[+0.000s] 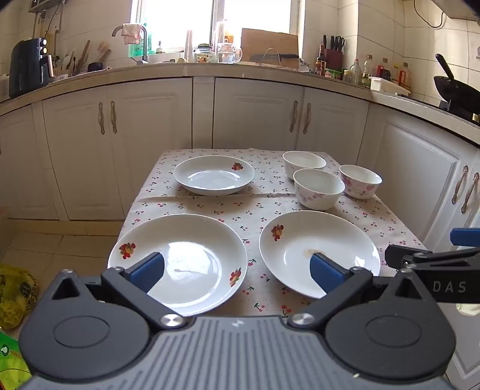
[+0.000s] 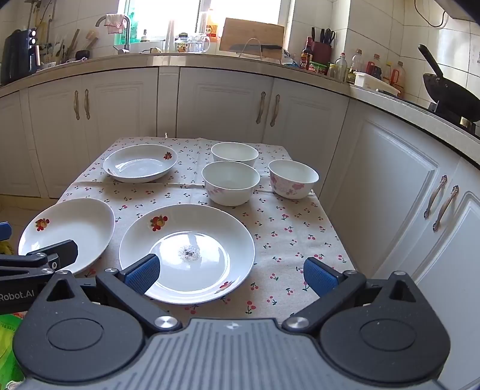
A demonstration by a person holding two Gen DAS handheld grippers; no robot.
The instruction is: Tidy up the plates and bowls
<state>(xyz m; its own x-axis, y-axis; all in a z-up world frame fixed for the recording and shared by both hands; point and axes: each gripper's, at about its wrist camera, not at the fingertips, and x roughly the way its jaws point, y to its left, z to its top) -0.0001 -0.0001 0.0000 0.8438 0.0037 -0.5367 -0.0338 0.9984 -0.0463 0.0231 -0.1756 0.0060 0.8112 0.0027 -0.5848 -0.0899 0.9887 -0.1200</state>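
Both claws stand apart — left gripper [image 1: 237, 270], right gripper [image 2: 231, 274] — gripping nothing. Three plates [image 1: 192, 258] [image 1: 315, 246] [image 1: 213, 174] fill the tablecloth [image 1: 255, 210]; three bowls [image 1: 318, 187] cluster upper right.

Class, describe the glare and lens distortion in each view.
Left wrist view: blown-out bright window, sheen on the near-left white fruit-print plate, bowed counter edge. Right wrist view: same overexposed window, glare in the near white plate, curved cabinets.
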